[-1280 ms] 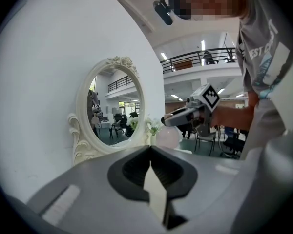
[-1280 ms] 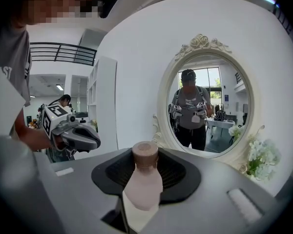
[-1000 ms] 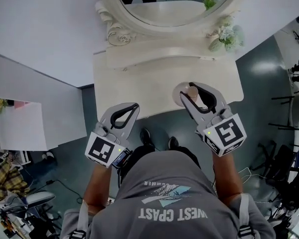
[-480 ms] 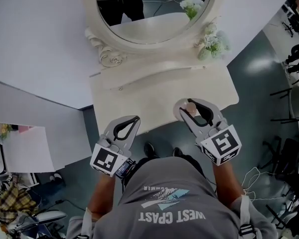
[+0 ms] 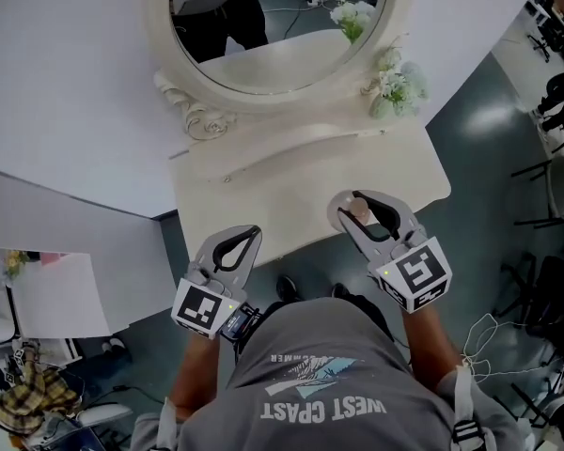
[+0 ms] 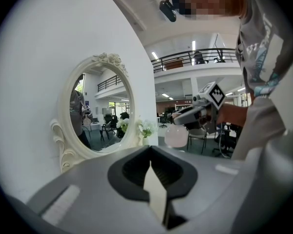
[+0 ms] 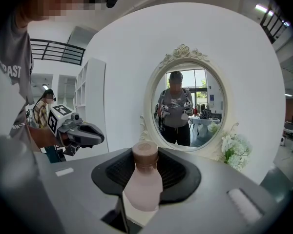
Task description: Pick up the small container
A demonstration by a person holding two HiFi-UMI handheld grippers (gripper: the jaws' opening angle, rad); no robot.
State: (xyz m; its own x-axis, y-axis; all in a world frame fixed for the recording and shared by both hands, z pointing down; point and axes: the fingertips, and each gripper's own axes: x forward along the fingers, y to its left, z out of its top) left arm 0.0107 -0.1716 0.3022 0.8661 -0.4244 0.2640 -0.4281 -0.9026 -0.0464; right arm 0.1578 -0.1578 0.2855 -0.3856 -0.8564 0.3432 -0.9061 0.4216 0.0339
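Note:
The small container (image 7: 142, 182) is a pale pink bottle with a brown cap. It stands upright between the jaws of my right gripper (image 5: 359, 201), which is shut on its body. In the head view the bottle (image 5: 361, 211) hangs over the front right part of the cream vanity table (image 5: 263, 195). From the left gripper view the same bottle (image 6: 176, 135) appears lifted in the air. My left gripper (image 5: 248, 234) is shut with nothing in it, and hovers at the table's front edge, left of the right one.
An oval mirror (image 5: 273, 26) in an ornate cream frame stands at the back of the table against the white wall. White flowers (image 5: 399, 81) sit at its right. A white cabinet (image 5: 56, 289) lies to the left, and chairs (image 5: 555, 195) stand on the floor to the right.
Both grippers have shifted a little along the table's front; the right one keeps its hold on the bottle. The head view has swung, showing more of the mirror.

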